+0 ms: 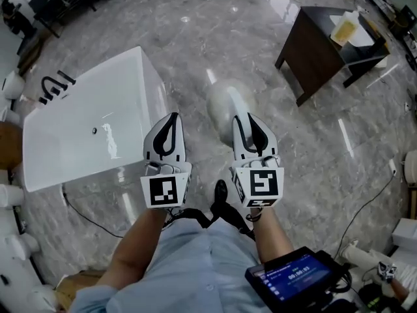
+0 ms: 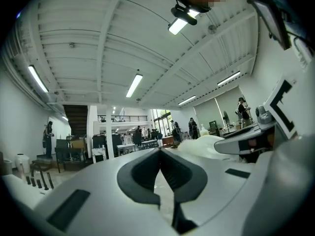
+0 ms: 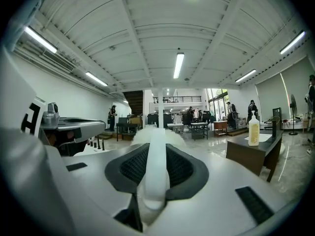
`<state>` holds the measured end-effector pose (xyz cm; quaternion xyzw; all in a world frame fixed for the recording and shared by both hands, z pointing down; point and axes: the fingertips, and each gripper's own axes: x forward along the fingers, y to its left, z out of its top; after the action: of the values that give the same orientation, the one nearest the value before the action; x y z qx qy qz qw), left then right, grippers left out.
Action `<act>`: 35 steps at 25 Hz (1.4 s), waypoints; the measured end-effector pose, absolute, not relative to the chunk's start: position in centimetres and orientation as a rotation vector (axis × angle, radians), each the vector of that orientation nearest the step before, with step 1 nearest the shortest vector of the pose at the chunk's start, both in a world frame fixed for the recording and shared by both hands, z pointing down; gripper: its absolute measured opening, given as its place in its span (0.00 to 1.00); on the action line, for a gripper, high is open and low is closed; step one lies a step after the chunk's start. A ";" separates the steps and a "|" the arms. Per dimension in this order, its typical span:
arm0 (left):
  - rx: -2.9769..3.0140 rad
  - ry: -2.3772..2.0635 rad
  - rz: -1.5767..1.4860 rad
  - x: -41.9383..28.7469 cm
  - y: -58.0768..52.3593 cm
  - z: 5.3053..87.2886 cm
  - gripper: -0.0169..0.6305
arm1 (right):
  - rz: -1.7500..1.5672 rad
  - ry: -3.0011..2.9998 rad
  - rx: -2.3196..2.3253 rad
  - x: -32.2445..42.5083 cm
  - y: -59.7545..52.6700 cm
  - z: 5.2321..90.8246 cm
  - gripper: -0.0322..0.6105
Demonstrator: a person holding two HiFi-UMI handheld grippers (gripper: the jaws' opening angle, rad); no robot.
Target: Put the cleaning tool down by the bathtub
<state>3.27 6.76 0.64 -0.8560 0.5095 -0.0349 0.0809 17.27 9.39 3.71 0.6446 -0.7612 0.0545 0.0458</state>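
Only blurry screen [image 1: 301, 274] digits near right tool [image 1: 251, 124]

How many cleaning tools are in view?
1: the white fluffy cleaning tool, handle clamped in the right gripper, head over the floor beside the bathtub. Left gripper holds none; others may be hidden.

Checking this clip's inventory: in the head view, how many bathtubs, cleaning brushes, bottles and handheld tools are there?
bathtub: 1
cleaning brush: 1
bottle: 1
handheld tools: 2 (left tool, right tool)
Total: 5
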 end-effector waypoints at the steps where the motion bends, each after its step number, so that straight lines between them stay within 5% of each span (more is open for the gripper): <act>1: -2.553 1.526 -0.118 3.4 5.9 0.6 0.05 | 0.162 -2.333 1.960 17.5 8.5 3.5 0.21; 16: -2.524 1.637 0.005 1.8 -5.9 0.4 0.05 | 0.122 -2.335 1.867 16.0 -2.9 4.9 0.21; 35: -2.635 1.659 -0.230 -1.9 -19.9 17.9 0.05 | 0.325 -2.223 1.750 9.9 -15.5 21.5 0.21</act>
<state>-1.95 -19.89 17.88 -0.8439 0.5313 -0.0737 0.0095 9.90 -15.46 21.53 0.6078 -0.7723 0.1127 0.1463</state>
